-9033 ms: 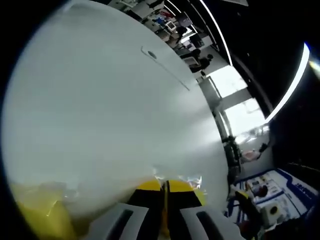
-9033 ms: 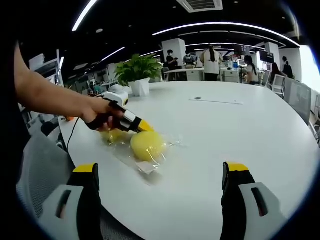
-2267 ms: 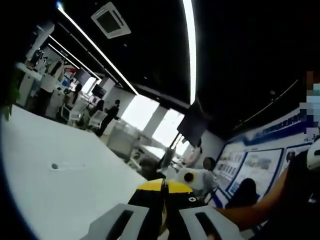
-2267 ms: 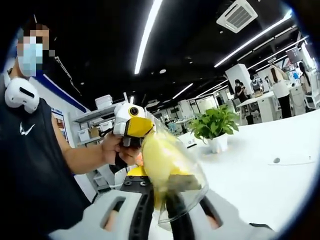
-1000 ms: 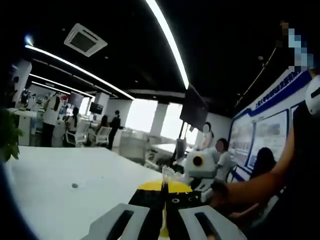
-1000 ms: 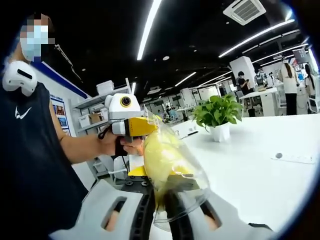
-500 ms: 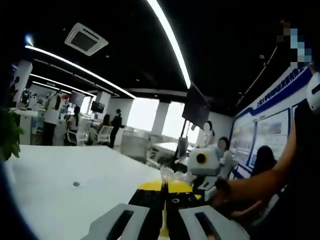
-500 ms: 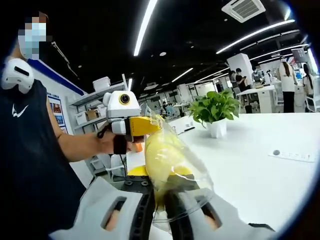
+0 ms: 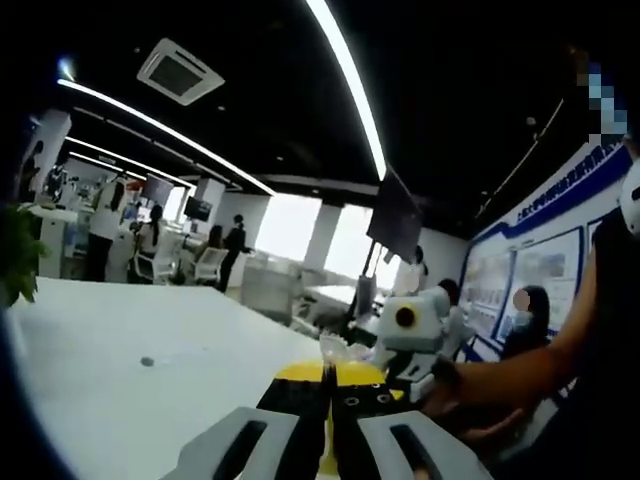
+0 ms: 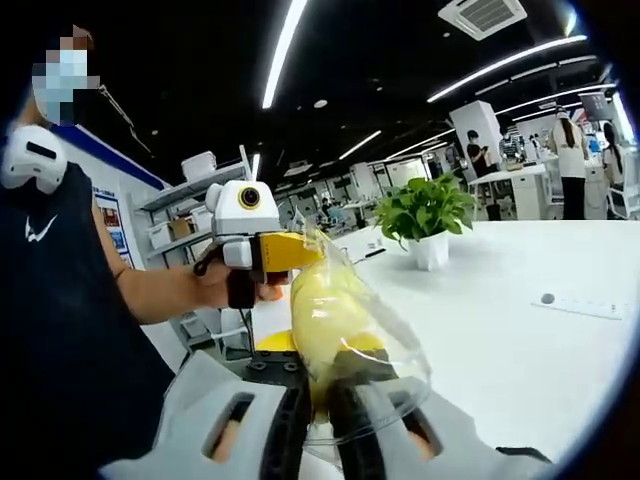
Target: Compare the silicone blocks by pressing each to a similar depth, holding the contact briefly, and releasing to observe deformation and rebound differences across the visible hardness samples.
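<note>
Above the white desk (image 10: 520, 340), a yellow silicone block in clear plastic wrap (image 10: 325, 310) was clamped by both tools (image 10: 318, 400) (image 9: 330, 385); the slippery wrap could be dropped.

In the right gripper view, the bagged silicone block (image 10: 325, 310) sits between the right gripper (image 10: 318, 400)'s closed jaws. The left gripper (image 10: 285, 252) pinches the bag's top, just left. The potted plant (image 10: 425, 215) stands beyond on the table (image 10: 520, 330).

White swoosh logo on black shirt (image 10: 36, 228), wall posters' (image 9: 545, 270) print too blurred to read
</note>
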`<state>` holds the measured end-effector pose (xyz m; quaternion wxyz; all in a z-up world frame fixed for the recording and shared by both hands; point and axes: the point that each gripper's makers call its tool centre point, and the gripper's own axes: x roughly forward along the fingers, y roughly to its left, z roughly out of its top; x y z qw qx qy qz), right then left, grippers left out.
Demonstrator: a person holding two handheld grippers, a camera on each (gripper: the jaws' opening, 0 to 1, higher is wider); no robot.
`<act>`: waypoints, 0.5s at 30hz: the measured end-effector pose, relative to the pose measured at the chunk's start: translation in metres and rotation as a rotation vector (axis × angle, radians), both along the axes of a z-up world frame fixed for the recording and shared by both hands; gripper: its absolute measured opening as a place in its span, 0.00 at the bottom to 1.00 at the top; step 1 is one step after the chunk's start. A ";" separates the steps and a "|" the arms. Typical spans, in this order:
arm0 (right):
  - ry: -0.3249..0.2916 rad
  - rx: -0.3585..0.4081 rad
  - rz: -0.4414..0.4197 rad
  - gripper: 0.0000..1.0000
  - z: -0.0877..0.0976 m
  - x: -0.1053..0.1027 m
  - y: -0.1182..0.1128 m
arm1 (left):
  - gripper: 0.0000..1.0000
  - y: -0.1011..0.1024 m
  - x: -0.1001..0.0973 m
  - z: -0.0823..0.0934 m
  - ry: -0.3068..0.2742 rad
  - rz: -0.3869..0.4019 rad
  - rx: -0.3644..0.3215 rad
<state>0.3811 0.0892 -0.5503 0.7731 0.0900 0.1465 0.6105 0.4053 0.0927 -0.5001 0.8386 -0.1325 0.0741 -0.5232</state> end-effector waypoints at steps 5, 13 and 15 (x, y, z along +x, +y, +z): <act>-0.002 -0.001 -0.005 0.01 -0.002 -0.001 -0.002 | 0.00 -0.001 0.000 -0.002 -0.007 0.005 0.009; -0.001 0.006 -0.003 0.03 0.000 -0.002 -0.001 | 0.00 0.000 -0.001 -0.001 -0.008 0.005 0.004; 0.003 0.006 -0.002 0.03 -0.001 -0.002 -0.002 | 0.00 -0.001 -0.001 -0.002 0.023 0.009 -0.009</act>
